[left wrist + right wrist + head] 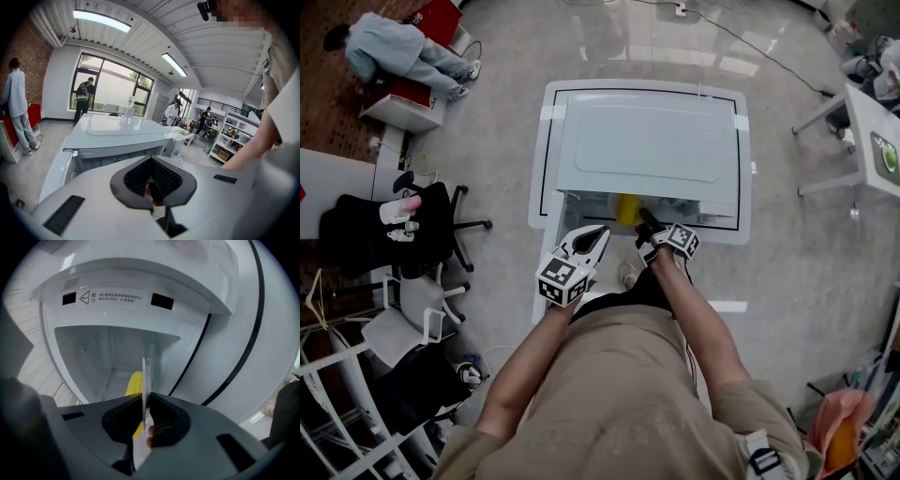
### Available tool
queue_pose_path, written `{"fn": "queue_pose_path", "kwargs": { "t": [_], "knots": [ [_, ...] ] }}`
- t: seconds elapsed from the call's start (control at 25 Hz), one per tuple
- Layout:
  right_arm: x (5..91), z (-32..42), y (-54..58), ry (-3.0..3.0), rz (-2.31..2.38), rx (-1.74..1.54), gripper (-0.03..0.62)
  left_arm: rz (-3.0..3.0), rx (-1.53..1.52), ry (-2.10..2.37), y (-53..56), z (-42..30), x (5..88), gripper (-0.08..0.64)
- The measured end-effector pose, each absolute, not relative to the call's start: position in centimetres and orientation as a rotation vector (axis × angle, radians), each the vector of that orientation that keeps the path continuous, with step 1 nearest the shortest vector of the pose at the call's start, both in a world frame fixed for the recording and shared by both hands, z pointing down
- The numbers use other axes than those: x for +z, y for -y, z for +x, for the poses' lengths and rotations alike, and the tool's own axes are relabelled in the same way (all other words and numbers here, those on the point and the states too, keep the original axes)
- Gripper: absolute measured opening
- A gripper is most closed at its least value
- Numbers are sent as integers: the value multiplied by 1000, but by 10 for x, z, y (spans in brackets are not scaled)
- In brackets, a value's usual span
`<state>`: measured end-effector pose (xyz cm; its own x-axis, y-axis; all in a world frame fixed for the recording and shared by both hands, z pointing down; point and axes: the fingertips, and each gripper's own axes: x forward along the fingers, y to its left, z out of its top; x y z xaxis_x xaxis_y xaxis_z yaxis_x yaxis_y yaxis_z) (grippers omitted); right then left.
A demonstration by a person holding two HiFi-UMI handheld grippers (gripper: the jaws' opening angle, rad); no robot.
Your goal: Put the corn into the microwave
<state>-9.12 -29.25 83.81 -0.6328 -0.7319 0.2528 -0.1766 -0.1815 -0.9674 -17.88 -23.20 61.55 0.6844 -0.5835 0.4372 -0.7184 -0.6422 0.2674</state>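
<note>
The white microwave (647, 141) stands in front of me with its front open; it also shows in the left gripper view (117, 136). In the right gripper view I look into the white cavity (98, 357). The yellow corn (134, 383) lies in there, and from above it shows at the opening (626, 208). My right gripper (144, 397) is at the opening (643, 217), shut on a thin white flat piece (144, 376) seen edge-on that reaches in beside the corn. My left gripper (598, 232) hangs back to the left, its jaws together (151, 161) with nothing held.
A person in grey (394, 52) bends over a red box at far left. Black office chairs (384, 225) stand left of me, and a white table (877, 141) is at right. Several people and shelves (234, 136) are behind the microwave.
</note>
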Motion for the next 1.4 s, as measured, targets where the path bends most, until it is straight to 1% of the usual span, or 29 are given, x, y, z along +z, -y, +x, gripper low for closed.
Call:
{"fn": "queue_pose_path", "kwargs": {
  "t": [0.48,0.84,1.0,1.04,1.24,1.32,1.4],
  "knots": [
    [846,-96,314,-1609,-1038,-1859,28,2462,450,1008,222,-183,615,6],
    [854,-99,325,-1560,-1152,-1901,26,2444,384,1014,225,-187,607,6],
    [853,-101,325,-1563,-1121,-1919,30,2446,349,1003,226,-185,600,6],
    [852,-101,324,-1569,-1105,-1927,47,2449,345,1002,225,-185,598,6],
    [842,-101,321,-1594,-987,-1918,188,2451,326,1004,224,-185,592,6],
    [838,-96,317,-1624,-976,-1894,207,2452,321,1006,223,-185,590,6],
    [833,-88,309,-1693,-1022,-1844,209,2453,320,1009,221,-186,589,6]
  ]
}}
